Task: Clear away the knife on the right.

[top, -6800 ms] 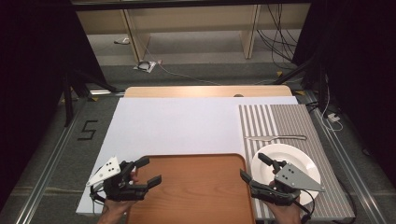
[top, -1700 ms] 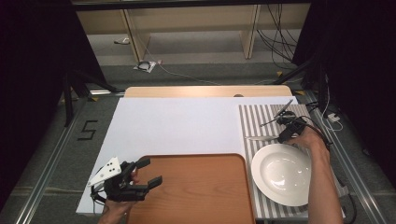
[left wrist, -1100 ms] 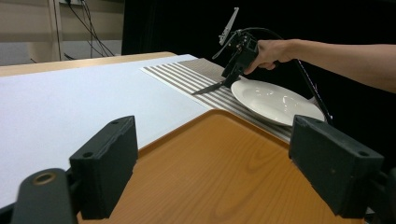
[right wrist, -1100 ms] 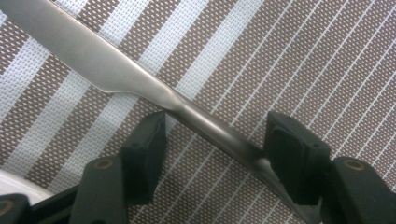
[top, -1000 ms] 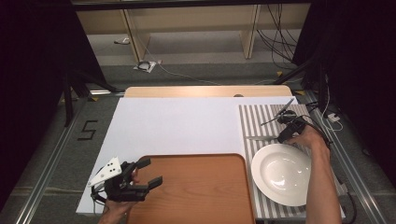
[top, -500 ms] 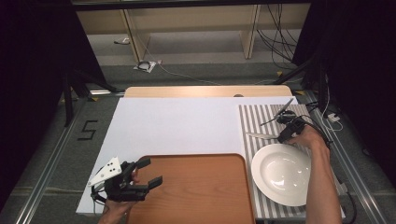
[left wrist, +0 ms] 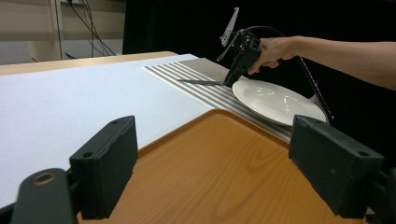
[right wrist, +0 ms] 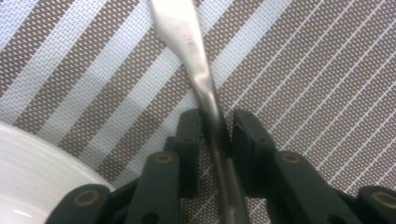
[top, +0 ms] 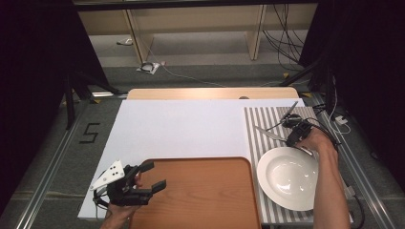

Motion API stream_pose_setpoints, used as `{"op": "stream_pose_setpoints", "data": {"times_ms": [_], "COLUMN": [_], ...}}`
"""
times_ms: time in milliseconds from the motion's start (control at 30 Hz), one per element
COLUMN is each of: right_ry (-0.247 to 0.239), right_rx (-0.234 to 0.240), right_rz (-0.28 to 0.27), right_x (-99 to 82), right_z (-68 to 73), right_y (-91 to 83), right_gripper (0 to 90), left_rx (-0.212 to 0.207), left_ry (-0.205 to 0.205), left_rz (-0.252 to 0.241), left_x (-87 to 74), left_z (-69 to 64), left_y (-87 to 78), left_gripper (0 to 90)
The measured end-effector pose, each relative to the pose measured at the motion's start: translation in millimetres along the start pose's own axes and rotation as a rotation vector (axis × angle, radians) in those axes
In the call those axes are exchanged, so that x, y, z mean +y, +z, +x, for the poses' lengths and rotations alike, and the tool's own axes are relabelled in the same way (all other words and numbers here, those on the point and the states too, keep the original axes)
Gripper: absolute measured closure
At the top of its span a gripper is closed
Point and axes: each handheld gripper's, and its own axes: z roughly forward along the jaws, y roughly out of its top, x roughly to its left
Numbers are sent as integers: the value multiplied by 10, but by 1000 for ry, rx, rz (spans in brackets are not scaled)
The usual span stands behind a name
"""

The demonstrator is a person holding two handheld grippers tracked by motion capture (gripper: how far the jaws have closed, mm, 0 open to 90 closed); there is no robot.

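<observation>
A: Entry. Right hand-held gripper point(top: 292, 136), near the counter's far right corner, over the striped mat point(top: 260, 133). State?

B: Jaws nearly closed, pinching the handle of a metal utensil point(right wrist: 194, 56). The handle runs between the pads and widens beyond them. Its working end is out of frame in the right gripper view and too small to identify in the high view; could be a knife or a spoon.

A: Position of the utensil?

B: On or just above the mat, beside the far rim of the white plate point(top: 288, 177), pointing toward the counter's middle. Contact with the mat: cannot tell.

A: Handling?

B: Judged stiff, light, smooth and slippery. The narrow neck gives little pad area, so it may pivot; a hold nearer the wide part of the handle looks safer. The plate is likely fragile; avoid knocking its rim.

A: Left hand-held gripper point(top: 143, 180)?

B: Jaws wide apart, holding nothing, over the wooden tray point(top: 200, 191) at the near edge.
</observation>
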Motion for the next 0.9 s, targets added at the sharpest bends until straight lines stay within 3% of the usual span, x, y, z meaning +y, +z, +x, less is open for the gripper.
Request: {"op": "stream_pose_setpoints", "data": {"times_ms": [233,333,667,733,800,833,900], "right_ry": [-13,6,-77,-69,-69,-63,-48], "right_rx": [5,4,-62,-101,-113,-149,-153], "right_rz": [3,2,-11,-69,-87,-126,-143], "right_x": [4,1,-10,-33,-42,-60,-69], "right_z": [22,21,136,137,140,140,140], "right_y": [0,0,-39,-112,-142,-216,-256], "right_gripper": [787,797,801,801,808,809,809], "left_rx": [-2,-2,0,1,1,1,1], "left_ry": [3,3,2,2,3,3,3], "left_rz": [1,1,0,5,5,5,6], "left_x": [1,0,0,-2,-2,-2,-3], "left_z": [-8,-6,-2,-3,-6,-8,-5], "left_y": [2,2,2,8,9,9,10], "left_gripper": [156,156,156,156,156,156,156]}}
